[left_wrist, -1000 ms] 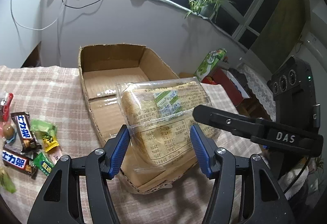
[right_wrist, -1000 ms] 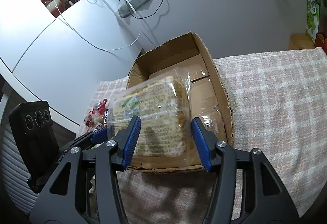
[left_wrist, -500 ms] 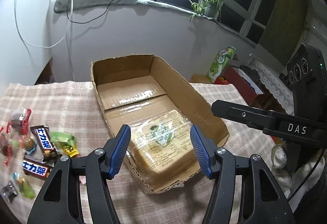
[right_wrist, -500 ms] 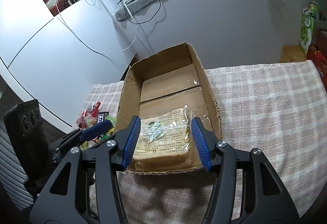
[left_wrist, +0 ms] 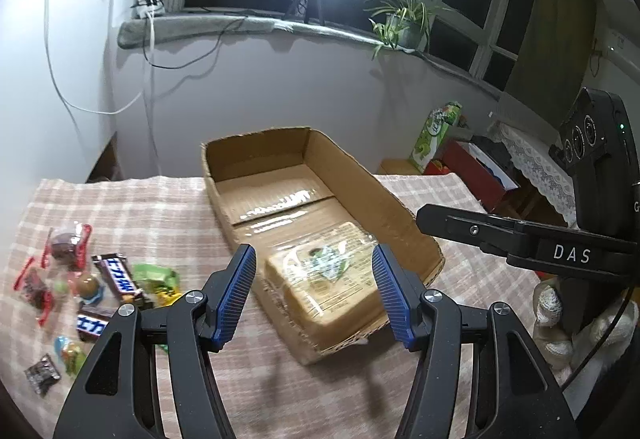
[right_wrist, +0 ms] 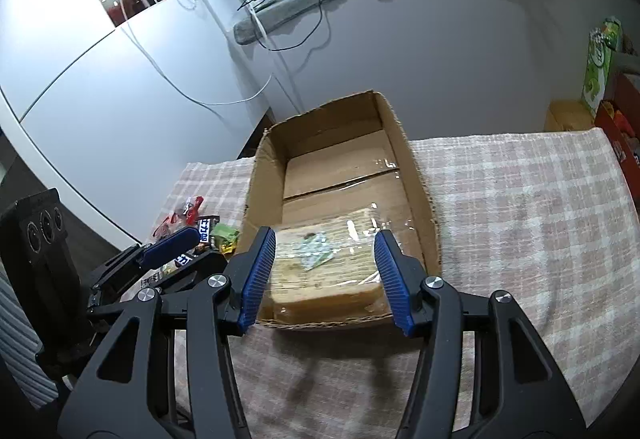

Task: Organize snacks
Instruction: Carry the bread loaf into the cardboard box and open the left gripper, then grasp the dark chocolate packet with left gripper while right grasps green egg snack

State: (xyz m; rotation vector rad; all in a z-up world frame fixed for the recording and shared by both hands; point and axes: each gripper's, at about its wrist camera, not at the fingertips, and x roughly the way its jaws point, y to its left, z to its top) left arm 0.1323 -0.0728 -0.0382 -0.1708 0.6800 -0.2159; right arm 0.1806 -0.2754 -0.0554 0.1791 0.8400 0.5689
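Note:
An open cardboard box (left_wrist: pixel 392 207) (right_wrist: pixel 420 175) stands on a checked tablecloth. A bread loaf in clear wrap (left_wrist: pixel 332 279) (right_wrist: pixel 324 263) lies inside it at the near end. My left gripper (left_wrist: pixel 314 291) is open and empty, above and in front of the box's near edge. My right gripper (right_wrist: pixel 326 275) is open and empty, also just before the near edge. Loose snacks lie left of the box: chocolate bars (left_wrist: pixel 120 279), a green packet (left_wrist: pixel 156 277) and small candies (left_wrist: pixel 68 251).
The right gripper's arm (left_wrist: pixel 520 239) reaches in from the right in the left wrist view. The left gripper's finger (right_wrist: pixel 168 247) shows at the left in the right wrist view. A green carton (left_wrist: pixel 436 131) and red box (left_wrist: pixel 472 167) stand beyond the table's right end.
Both grippers held the wrapped bread over the box, let it down into the near end, and have drawn back and up. The bread now rests in the box.

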